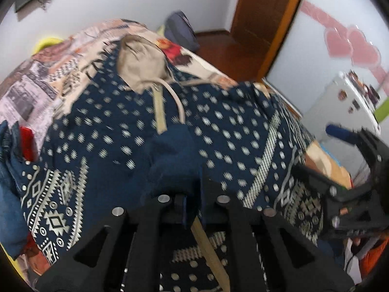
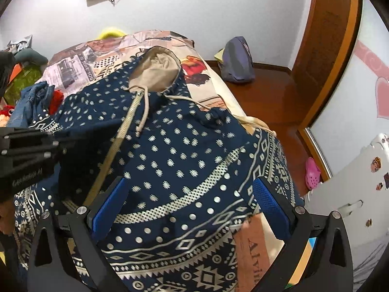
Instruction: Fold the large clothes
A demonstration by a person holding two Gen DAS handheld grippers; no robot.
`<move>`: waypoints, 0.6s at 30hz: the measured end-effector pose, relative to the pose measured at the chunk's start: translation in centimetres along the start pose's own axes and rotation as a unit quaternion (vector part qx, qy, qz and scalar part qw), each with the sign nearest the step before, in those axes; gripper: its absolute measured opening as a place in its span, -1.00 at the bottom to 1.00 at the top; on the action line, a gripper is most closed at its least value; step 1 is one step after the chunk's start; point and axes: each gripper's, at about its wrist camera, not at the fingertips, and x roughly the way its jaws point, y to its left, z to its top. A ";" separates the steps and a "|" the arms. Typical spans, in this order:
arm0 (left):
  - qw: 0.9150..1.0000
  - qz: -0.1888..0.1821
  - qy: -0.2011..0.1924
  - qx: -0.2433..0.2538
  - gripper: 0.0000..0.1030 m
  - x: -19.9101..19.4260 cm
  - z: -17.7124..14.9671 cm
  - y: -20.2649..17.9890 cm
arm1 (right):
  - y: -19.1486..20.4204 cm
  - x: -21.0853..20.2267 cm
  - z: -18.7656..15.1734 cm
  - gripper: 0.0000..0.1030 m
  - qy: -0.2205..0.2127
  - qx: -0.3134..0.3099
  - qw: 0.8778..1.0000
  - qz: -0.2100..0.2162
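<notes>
The hoodie (image 2: 184, 146), navy with a pale dotted and geometric print, lies spread front-up on the bed (image 2: 73, 56). Its beige-lined hood (image 2: 155, 70) is at the far end, toward 12 o'clock, and its patterned hem is nearest the cameras. The zipper (image 2: 114, 146) runs down the middle, and a drawcord (image 2: 144, 112) trails from the collar.

The left hand-held gripper (image 1: 188, 194) is closed on a bunch of plain navy cloth, seemingly a cuff or sleeve end, pinched between its fingers and lifted a little over the chest of the garment. In the right wrist view the same tool (image 2: 57, 143) comes in from 9 o'clock with dark cloth drawn out from its tip across the zipper line.

The right hand-held gripper (image 2: 192, 206) stands wide, its blue pads (image 2: 269, 202) apart on either side of the hem area at 6 o'clock, gripping nothing. Whether it touches the cloth I cannot tell.

The step in hand looks like the first fold: bringing the left sleeve inward across the front. The task seems at an early stage, since the body is still at full width and the hood is unfolded.

The next move probably calls for laying the sleeve flat across the chest, letting go without dragging it back, and smoothing it. The free right tool could then take the right-hand edge or sleeve at about 3 o'clock, near the bed's edge, and mirror the fold. The loose cord may snag.
</notes>
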 end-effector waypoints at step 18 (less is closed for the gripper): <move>0.987 0.157 -0.033 0.020 0.20 -10.1 -6.5 6.1 | 5.5 -1.1 0.9 0.96 -0.015 -0.087 0.996 0.022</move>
